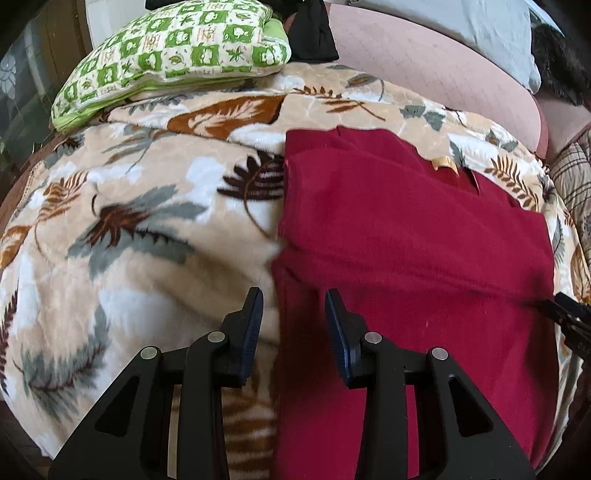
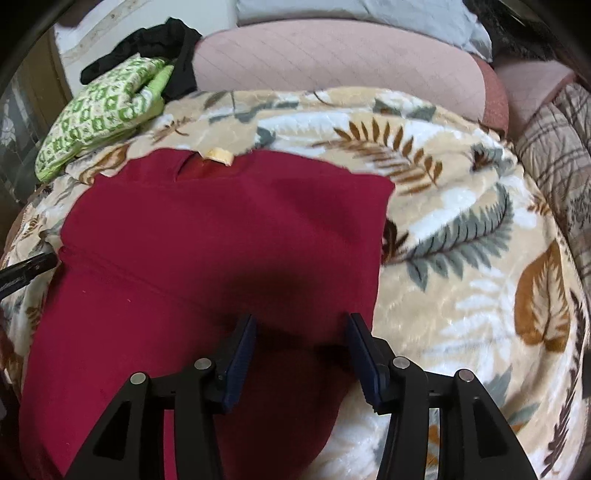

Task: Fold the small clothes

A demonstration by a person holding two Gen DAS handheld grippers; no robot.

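A dark red garment (image 1: pixel 406 251) (image 2: pixel 221 240) lies flat on the leaf-patterned blanket (image 1: pixel 140 229) (image 2: pixel 461 258), with a yellowish label (image 1: pixel 443 162) (image 2: pixel 219 155) at its far edge. My left gripper (image 1: pixel 294 299) hovers over the garment's left edge, its jaws apart and nothing pinched between them. My right gripper (image 2: pixel 303 321) stands open over the garment's near right part, close to its right edge. Each view shows the other gripper as a black tip at the garment's side: the right gripper (image 1: pixel 572 314) and the left gripper (image 2: pixel 26 269).
A green-and-white checked pillow (image 1: pixel 173 55) (image 2: pixel 103 110) lies at the back left with a black cloth (image 1: pixel 314 33) (image 2: pixel 173 55) beside it. A pink cushion (image 1: pixel 424 62) (image 2: pixel 332 62) runs along the back. A plaid quilt (image 1: pixel 572 177) (image 2: pixel 554 147) is at the right.
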